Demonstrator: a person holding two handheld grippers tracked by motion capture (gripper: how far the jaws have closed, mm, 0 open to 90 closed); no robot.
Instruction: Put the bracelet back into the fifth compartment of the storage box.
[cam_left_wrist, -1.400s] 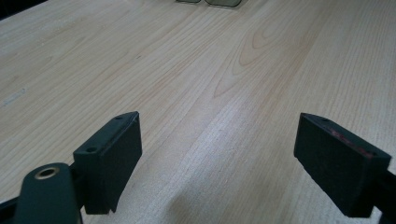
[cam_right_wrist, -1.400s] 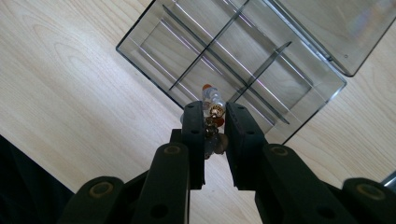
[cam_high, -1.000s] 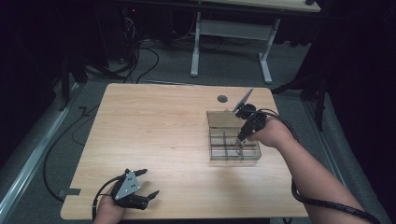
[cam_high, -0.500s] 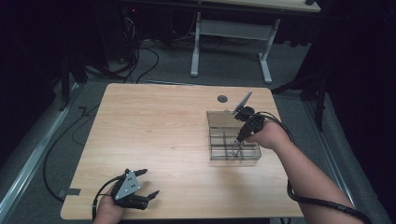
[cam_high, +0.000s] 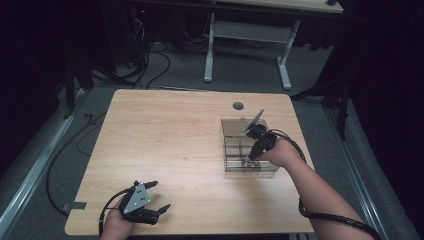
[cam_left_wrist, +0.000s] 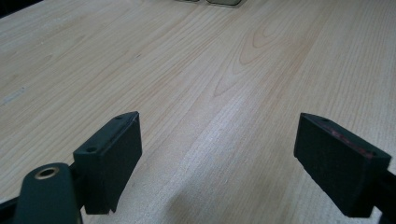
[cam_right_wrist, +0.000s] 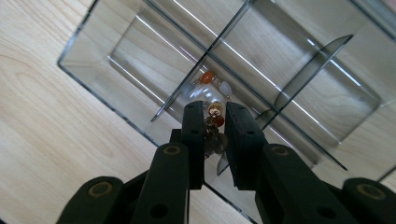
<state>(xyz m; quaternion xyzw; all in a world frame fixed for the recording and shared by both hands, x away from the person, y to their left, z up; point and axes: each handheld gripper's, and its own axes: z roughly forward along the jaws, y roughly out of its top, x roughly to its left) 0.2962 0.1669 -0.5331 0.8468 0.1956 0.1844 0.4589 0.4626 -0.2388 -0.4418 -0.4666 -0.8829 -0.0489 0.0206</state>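
step: R claw (cam_right_wrist: 215, 122) lowering a string of beads (cam_right_wrist: 214, 100) into a clear divided organiser box (cam_right_wrist: 116, 65); judged as place-in-compartment, not yet let go
R claw state: closed on the beads, jaws nearly together w/ beads pinched between pads; orange, white & gold beads poke out past the tips
L claw (cam_high: 156, 196) state: open, jaws wide apart, nothing between; parked at near-left corner of bench (cam_high: 165, 135), well apart from box
beads vs claw: between the R jaws, loose end hanging just beyond tips, pointing down into box; loose end sits right at/over a thin divider wall (cam_right_wrist: 205, 60), can't tell if touching it
beads vs box: at near end of box in high view (cam_high: 248, 161), over the compartments by the near wall; which cell exactly = unclear, divider runs right under the beads
box pos: right half of bench, right hand (cam_high: 280, 151) just beside its near-right corner
how to do well: shift a bit sideways so the strand clears the divider, all beads on one side; go down straight, slow; open only once the loose end rests on the cell floor
risk: strand may drape across divider & end up split over 2 cells; jaws could nudge the light box if they catch a wall
handling: beads small, slippery, strand floppy; keep pinch firm till low
L claw advice: could steady box, prob not needed
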